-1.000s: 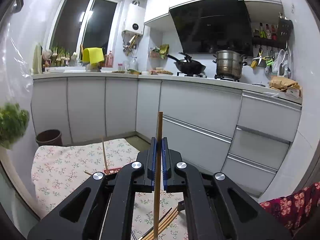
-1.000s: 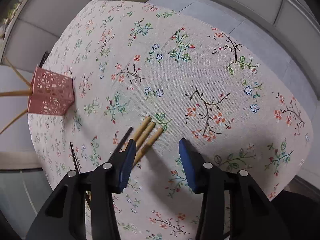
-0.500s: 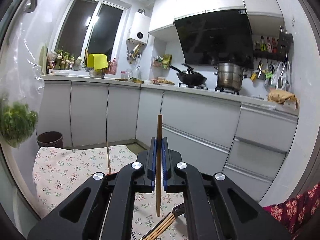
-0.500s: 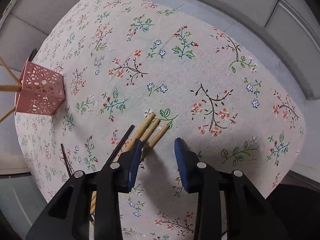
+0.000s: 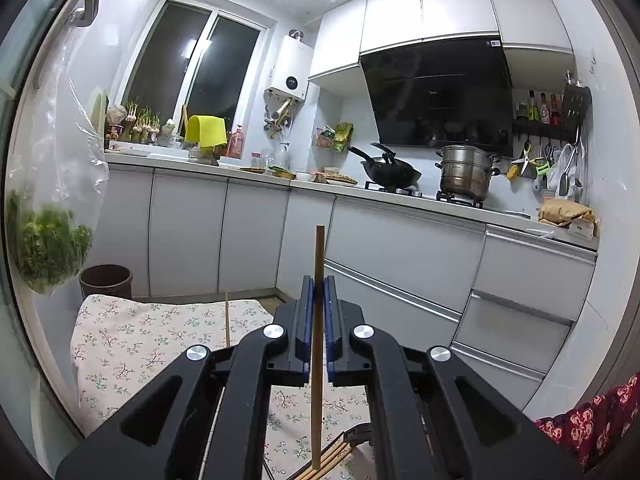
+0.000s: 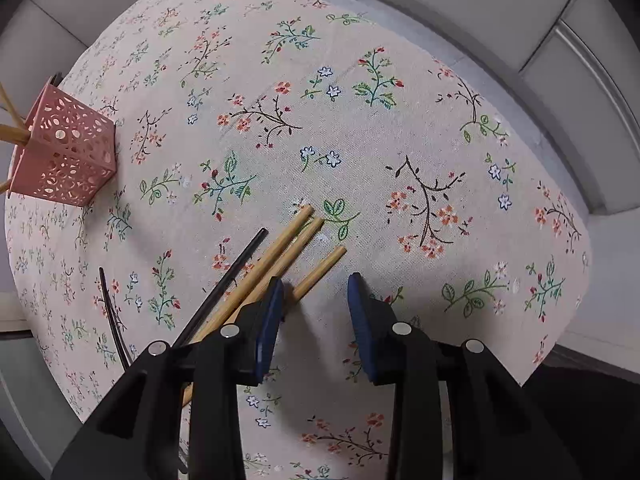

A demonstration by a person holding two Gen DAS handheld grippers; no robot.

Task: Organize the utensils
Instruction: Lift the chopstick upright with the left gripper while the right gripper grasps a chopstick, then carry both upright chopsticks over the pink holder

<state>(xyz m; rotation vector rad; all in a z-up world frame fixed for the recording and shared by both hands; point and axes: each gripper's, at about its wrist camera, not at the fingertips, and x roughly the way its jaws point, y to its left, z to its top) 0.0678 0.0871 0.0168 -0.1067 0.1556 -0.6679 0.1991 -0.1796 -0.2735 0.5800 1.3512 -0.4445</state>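
My left gripper (image 5: 316,300) is shut on a wooden chopstick (image 5: 318,256), held upright above the table. My right gripper (image 6: 315,292) is open and hovers low over the floral tablecloth (image 6: 360,140). Three wooden chopsticks (image 6: 280,248) and a black chopstick (image 6: 236,268) lie under its left finger (image 6: 270,308). A second black chopstick (image 6: 110,304) lies further left. A pink perforated holder (image 6: 68,152) with several wooden chopsticks in it stands at the table's left edge. One stick from it (image 5: 227,316) shows in the left wrist view.
Grey kitchen cabinets (image 5: 400,256) run behind the table, with a wok (image 5: 390,174) and a steel pot (image 5: 466,174) on the counter. A brown bin (image 5: 106,280) stands on the floor. A bag of greens (image 5: 46,248) hangs at the left.
My left gripper has lifted the wooden chopstick higher off the table. My right gripper has come lower and closer over the lying chopsticks and stays open.
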